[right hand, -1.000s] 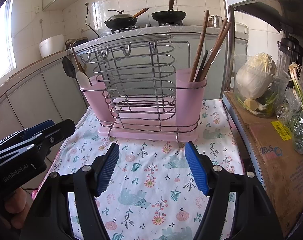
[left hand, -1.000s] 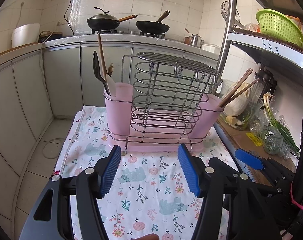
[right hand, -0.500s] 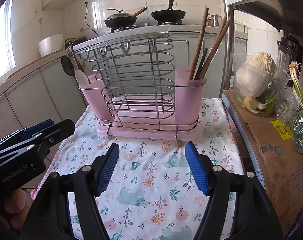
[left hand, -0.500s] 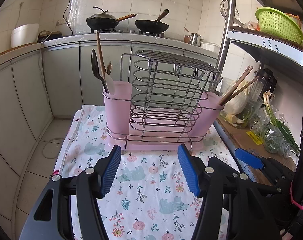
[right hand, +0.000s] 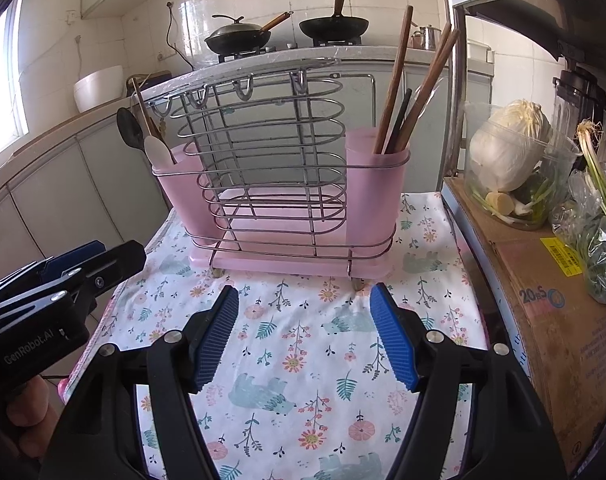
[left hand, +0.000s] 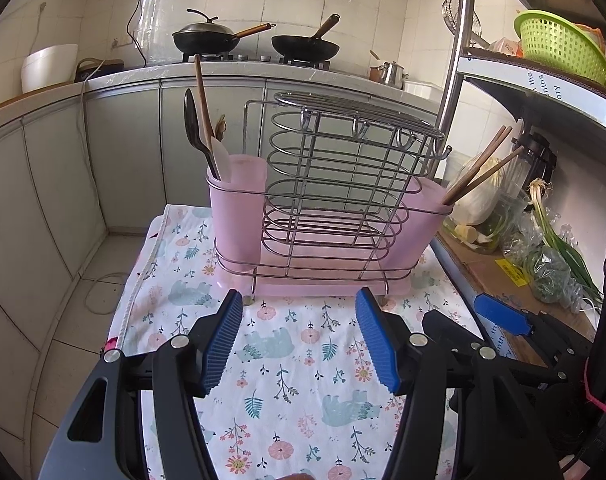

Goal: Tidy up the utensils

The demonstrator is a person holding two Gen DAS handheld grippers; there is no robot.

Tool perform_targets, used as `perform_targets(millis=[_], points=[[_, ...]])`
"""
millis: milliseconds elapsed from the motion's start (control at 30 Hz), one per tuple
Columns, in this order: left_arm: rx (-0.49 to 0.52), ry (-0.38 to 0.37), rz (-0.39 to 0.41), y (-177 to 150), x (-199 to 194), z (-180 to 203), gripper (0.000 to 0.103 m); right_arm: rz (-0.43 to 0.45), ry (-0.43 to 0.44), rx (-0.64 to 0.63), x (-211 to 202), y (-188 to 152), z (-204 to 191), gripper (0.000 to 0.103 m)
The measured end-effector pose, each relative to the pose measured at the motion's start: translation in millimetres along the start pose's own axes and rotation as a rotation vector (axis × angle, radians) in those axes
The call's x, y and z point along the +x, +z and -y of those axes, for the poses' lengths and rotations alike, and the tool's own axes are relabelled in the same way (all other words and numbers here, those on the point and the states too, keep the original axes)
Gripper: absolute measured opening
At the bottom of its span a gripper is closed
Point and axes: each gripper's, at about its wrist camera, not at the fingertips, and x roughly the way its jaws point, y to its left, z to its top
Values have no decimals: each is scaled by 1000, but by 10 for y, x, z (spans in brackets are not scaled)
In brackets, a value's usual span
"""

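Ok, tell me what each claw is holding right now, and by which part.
Nothing. The left claw and right claw are both open and empty over the cloth, short of the rack.

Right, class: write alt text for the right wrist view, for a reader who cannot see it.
A chrome wire utensil rack with pink plastic cups stands on a floral tablecloth; long wooden chopsticks stand in its right cup, spoons in its left. The open, empty right claw points at it.
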Motion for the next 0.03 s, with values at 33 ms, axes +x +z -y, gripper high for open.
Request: perform_targets(millis=[33], points=[[-1, 0, -3, -2, 8, -5, 58, -1, -1, 0, 5, 2, -1, 69]])
